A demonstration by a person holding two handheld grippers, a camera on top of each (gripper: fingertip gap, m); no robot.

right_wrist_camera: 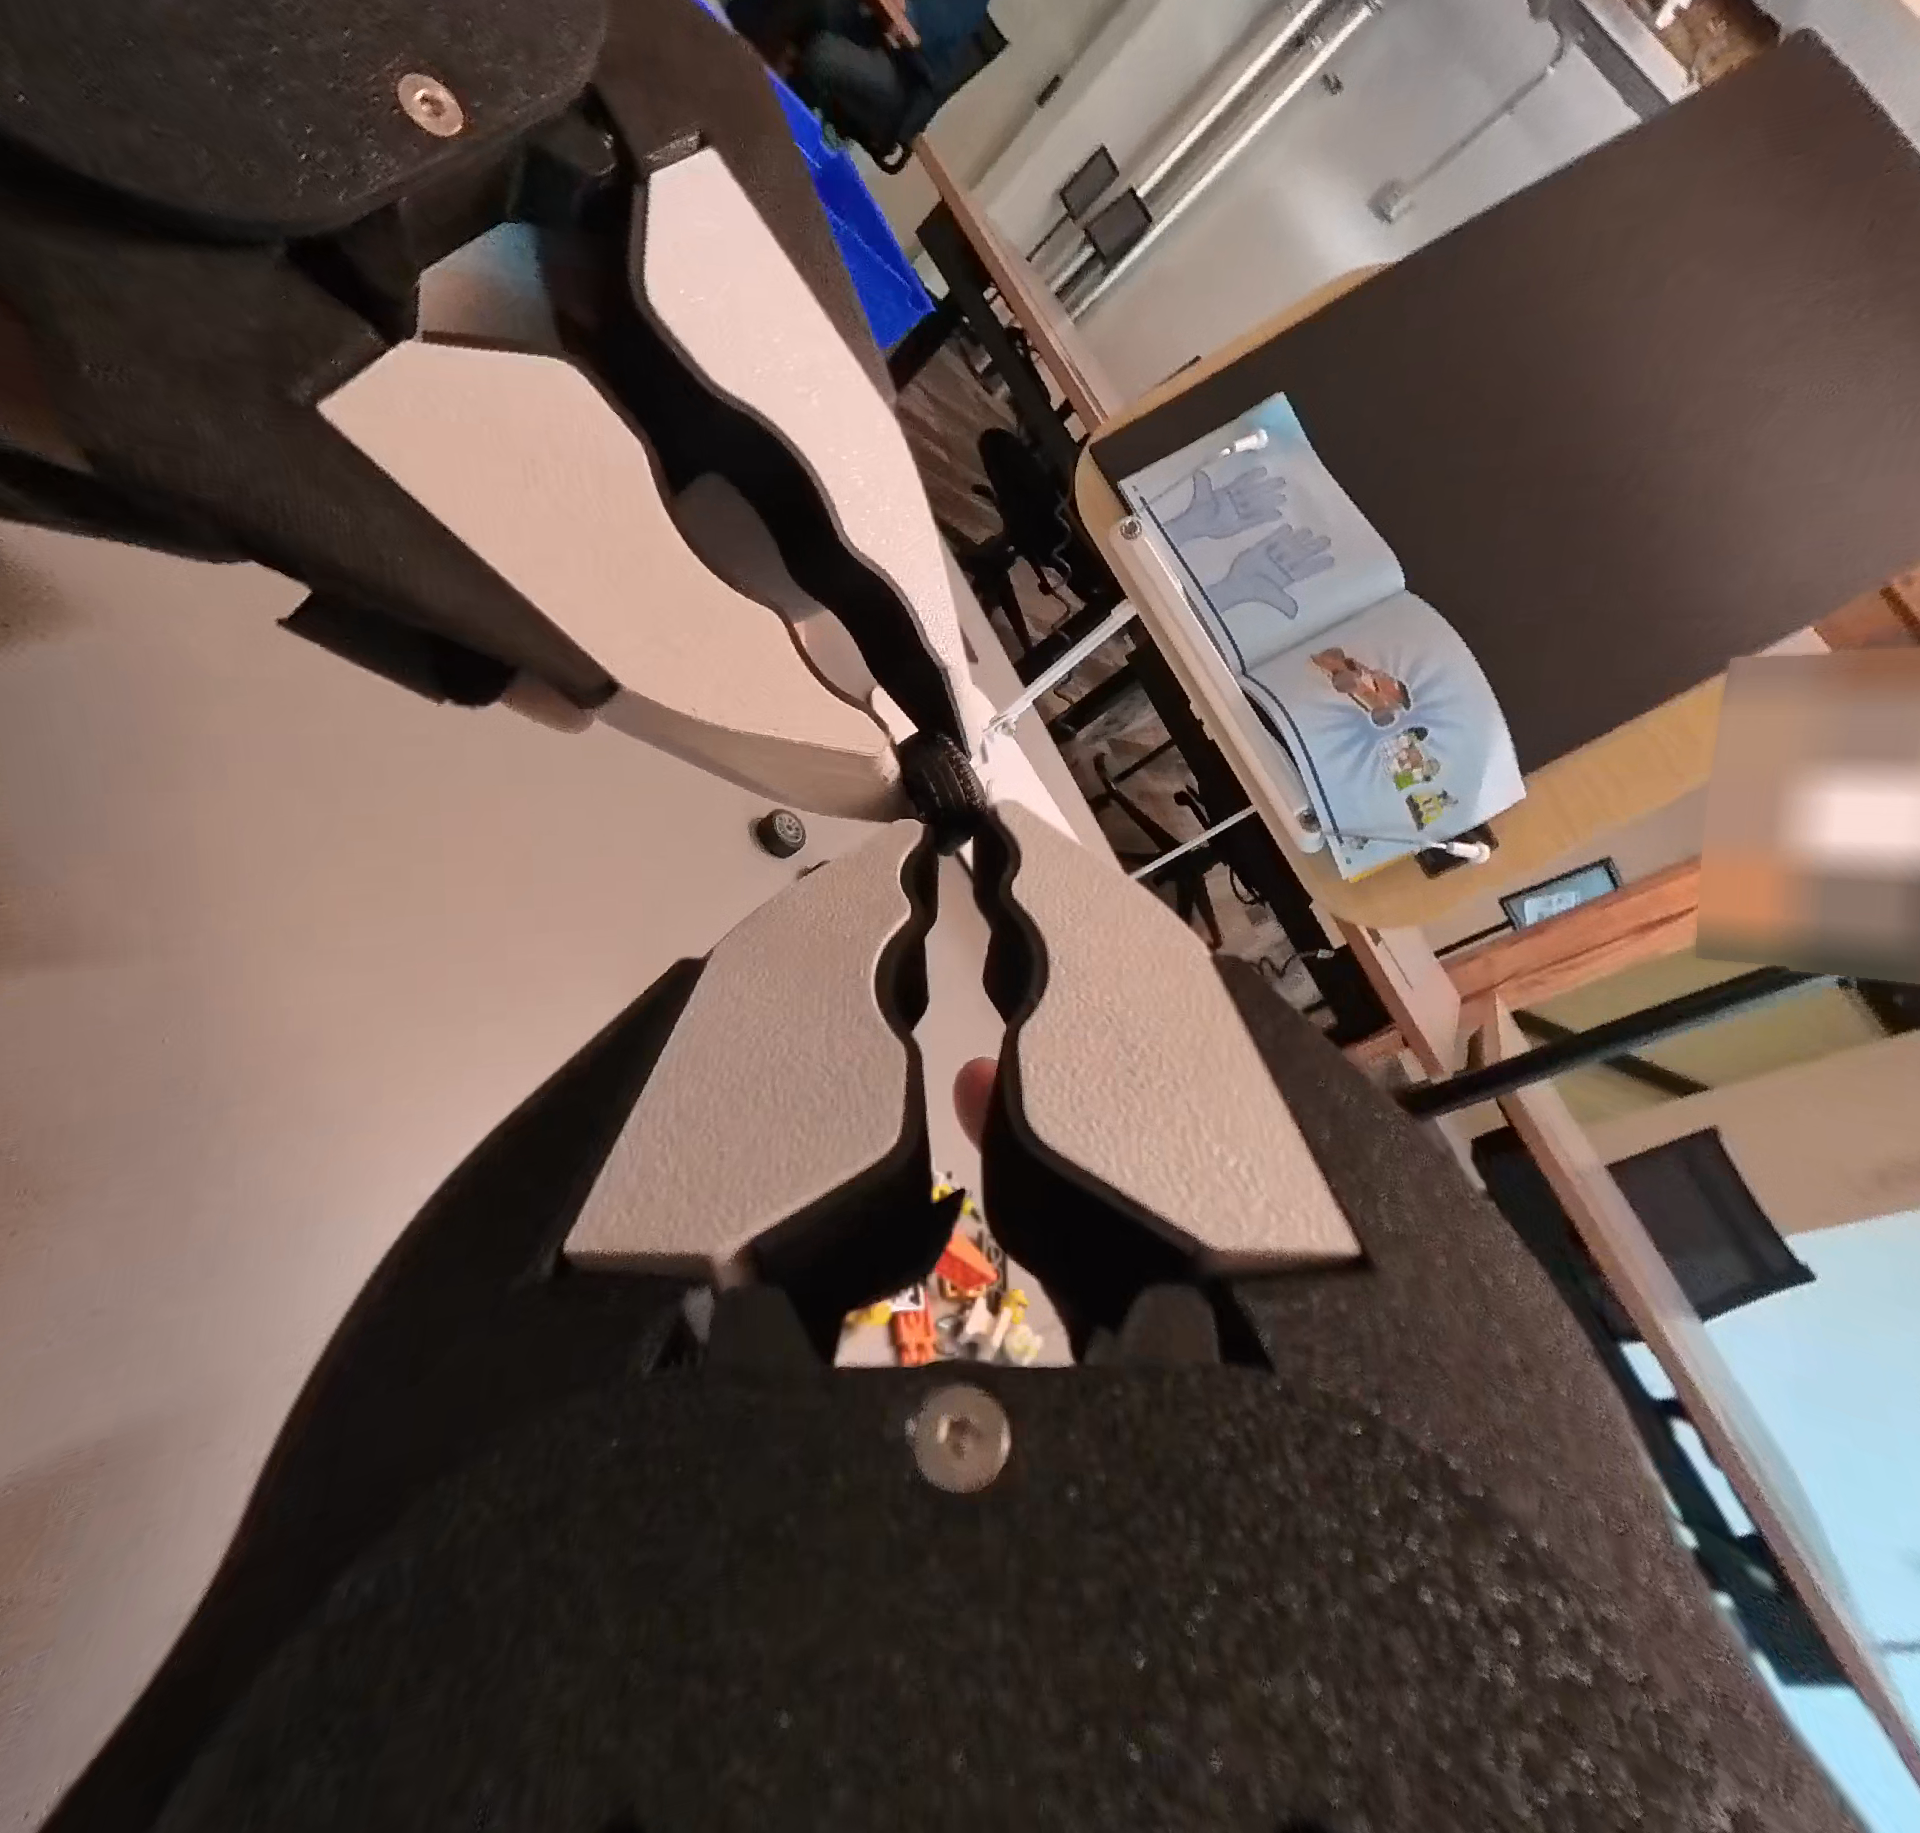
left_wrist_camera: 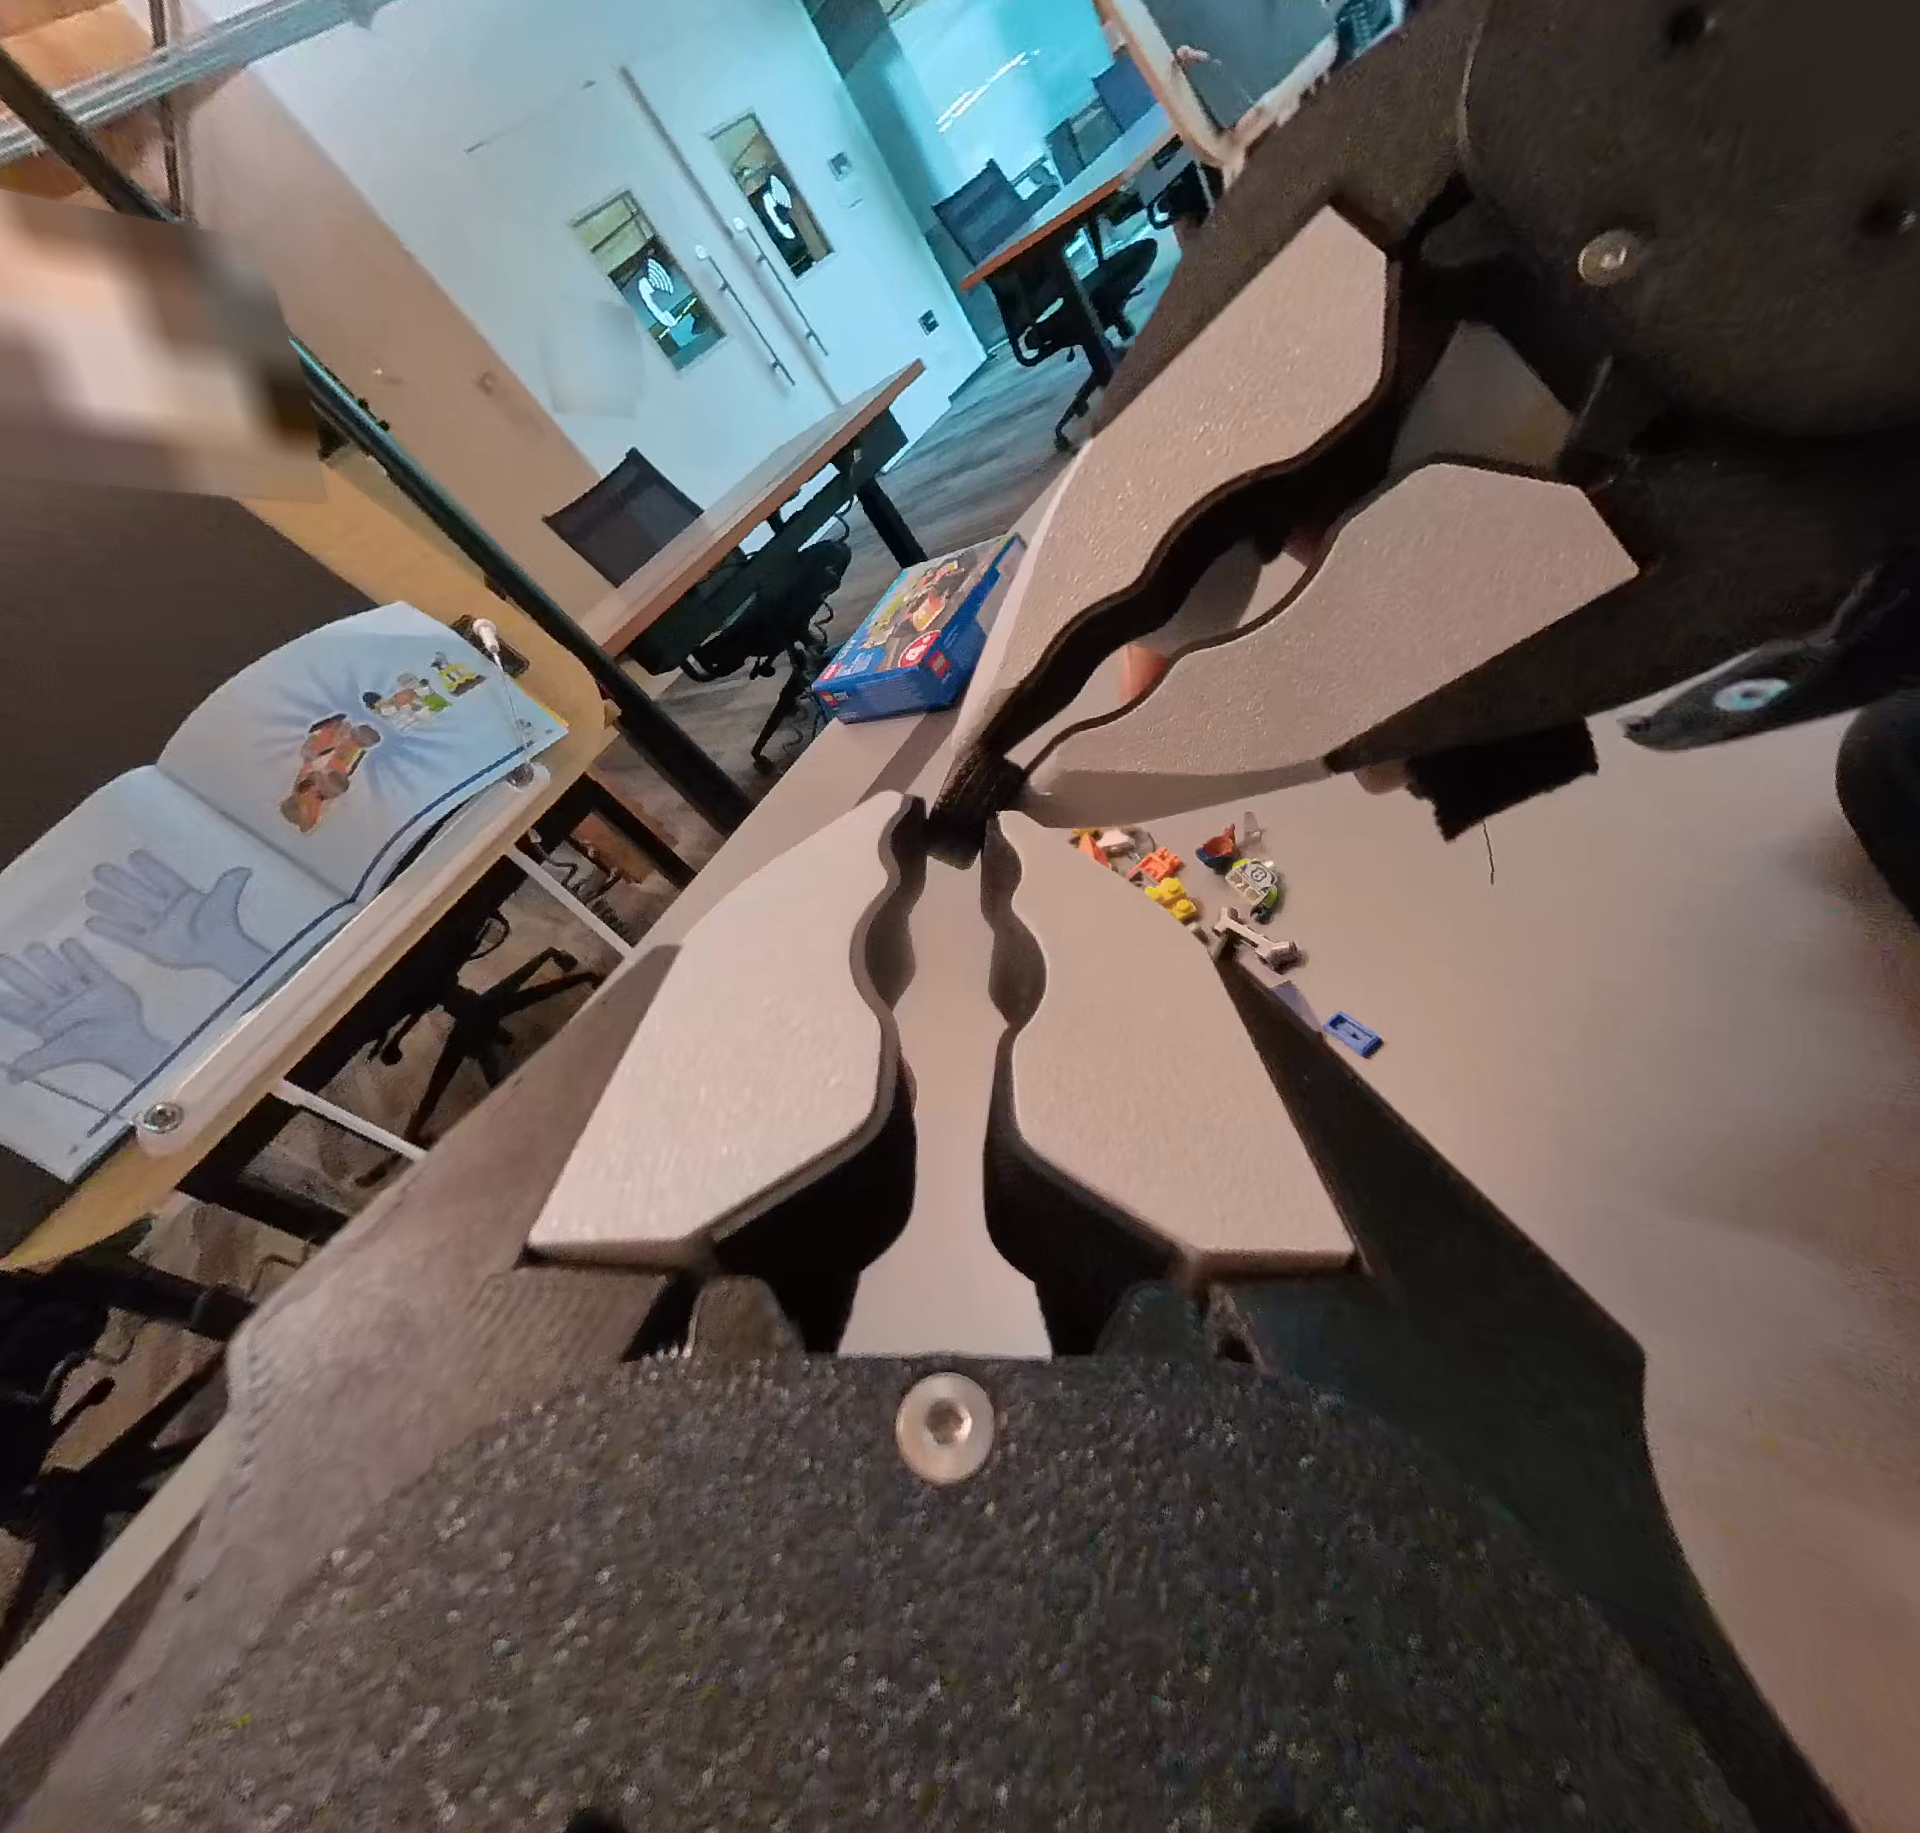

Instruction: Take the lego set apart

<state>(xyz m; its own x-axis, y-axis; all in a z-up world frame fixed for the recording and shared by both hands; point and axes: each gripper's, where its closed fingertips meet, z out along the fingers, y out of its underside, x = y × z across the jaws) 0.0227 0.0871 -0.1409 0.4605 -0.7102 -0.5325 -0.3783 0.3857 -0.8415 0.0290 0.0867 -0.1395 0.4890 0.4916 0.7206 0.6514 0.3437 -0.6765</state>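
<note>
A small black lego wheel piece (left_wrist_camera: 964, 798) is held in the air between both grippers, which meet tip to tip above the grey table (left_wrist_camera: 1558, 1108). My left gripper (left_wrist_camera: 951, 833) is shut on its near end. My right gripper (left_wrist_camera: 1003, 775) comes in from the upper right and is shut on its far end. In the right wrist view the ribbed black tyre (right_wrist_camera: 940, 781) sits between my right gripper (right_wrist_camera: 954, 848) and the left gripper (right_wrist_camera: 914, 744). How the piece is made up is hidden by the fingertips.
Several loose lego pieces (left_wrist_camera: 1195, 879) and a blue plate (left_wrist_camera: 1351, 1033) lie on the table to the right. A small wheel (right_wrist_camera: 781, 833) lies apart. A blue lego box (left_wrist_camera: 914, 640) stands at the table's far edge. An open instruction booklet (left_wrist_camera: 260, 848) rests on a stand beyond the edge. Left and right tips are no more than a few centimetres apart.
</note>
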